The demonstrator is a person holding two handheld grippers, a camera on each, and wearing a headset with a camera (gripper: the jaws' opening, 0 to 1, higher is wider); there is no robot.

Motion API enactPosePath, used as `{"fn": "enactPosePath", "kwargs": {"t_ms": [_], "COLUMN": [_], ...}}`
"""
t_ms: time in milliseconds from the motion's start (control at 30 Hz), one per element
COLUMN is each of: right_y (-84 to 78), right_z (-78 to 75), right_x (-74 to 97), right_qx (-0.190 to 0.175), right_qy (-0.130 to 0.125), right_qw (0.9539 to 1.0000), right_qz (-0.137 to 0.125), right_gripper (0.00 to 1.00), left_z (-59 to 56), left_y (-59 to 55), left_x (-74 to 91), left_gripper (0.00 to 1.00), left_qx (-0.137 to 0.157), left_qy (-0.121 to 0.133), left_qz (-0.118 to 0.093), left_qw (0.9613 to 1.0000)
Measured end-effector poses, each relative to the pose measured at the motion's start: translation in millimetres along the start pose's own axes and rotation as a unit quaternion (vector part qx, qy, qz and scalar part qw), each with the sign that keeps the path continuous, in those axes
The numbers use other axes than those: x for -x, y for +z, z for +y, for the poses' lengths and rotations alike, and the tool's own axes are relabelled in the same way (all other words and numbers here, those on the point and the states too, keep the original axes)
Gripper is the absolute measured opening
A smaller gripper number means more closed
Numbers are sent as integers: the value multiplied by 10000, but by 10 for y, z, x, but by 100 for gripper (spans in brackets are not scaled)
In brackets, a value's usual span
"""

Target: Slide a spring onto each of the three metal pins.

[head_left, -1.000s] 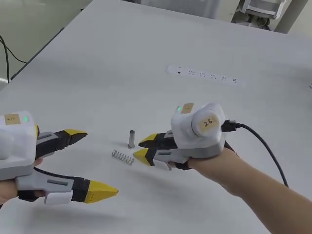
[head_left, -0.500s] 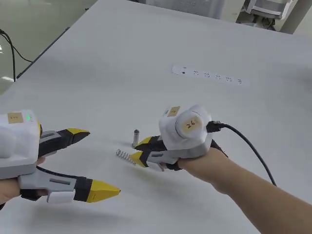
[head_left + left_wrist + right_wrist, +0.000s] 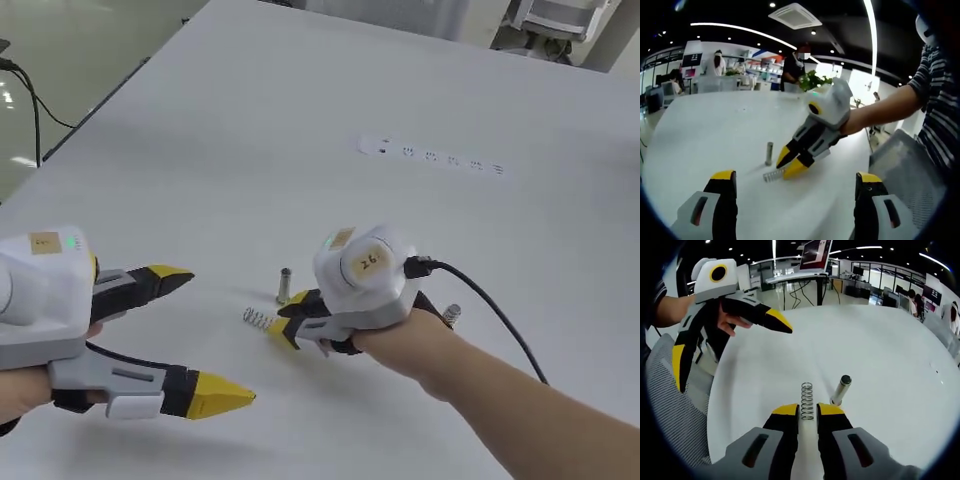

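Spring (image 3: 807,400) lies beside an upright pin (image 3: 840,390); the right gripper (image 3: 808,412) has moved in and now pinches its near end. Pickup looks begun, while the left gripper (image 3: 220,335) hangs wide open.

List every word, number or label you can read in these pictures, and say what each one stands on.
"26": handwritten on the round sticker on the back of the right tool.
The tan label on the left tool: too small to read.
Markings on the power strip: too small to read.
The screen in the room behind: blurred.
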State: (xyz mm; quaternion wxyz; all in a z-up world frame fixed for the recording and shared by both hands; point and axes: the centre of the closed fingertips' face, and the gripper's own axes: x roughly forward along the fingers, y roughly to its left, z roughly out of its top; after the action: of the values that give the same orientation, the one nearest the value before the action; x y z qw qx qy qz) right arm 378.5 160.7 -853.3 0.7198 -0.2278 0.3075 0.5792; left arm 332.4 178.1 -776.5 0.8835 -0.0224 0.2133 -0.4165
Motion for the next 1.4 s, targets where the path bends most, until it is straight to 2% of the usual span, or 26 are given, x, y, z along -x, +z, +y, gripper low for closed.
{"fn": "enactPosePath", "kwargs": {"t_ms": [200, 433, 900, 1233, 1400], "right_y": [-73, -69, 49, 50, -10], "right_z": [17, 8, 27, 79, 107], "right_x": [-30, -24, 383, 650, 786], "right_qx": [17, 49, 394, 522, 611], "right_qy": [15, 16, 42, 13, 2], "right_qw": [10000, 10000, 9990, 9982, 9977], "right_qz": [83, 32, -199, -300, -294], "right_gripper": [9, 8, 8, 8, 8], "left_z": [22, 16, -52, -90, -156], "left_y": [-15, -33, 14, 51, 68], "left_x": [32, 32, -63, -131, -179], "left_gripper": [96, 95, 95, 92, 88], "left_qx": [19, 20, -11, -14, -13], "left_qy": [40, 44, -81, -195, -351], "left_qz": [8, 47, 10, -5, 3], "left_qw": [10000, 10000, 10000, 9998, 9994]}}
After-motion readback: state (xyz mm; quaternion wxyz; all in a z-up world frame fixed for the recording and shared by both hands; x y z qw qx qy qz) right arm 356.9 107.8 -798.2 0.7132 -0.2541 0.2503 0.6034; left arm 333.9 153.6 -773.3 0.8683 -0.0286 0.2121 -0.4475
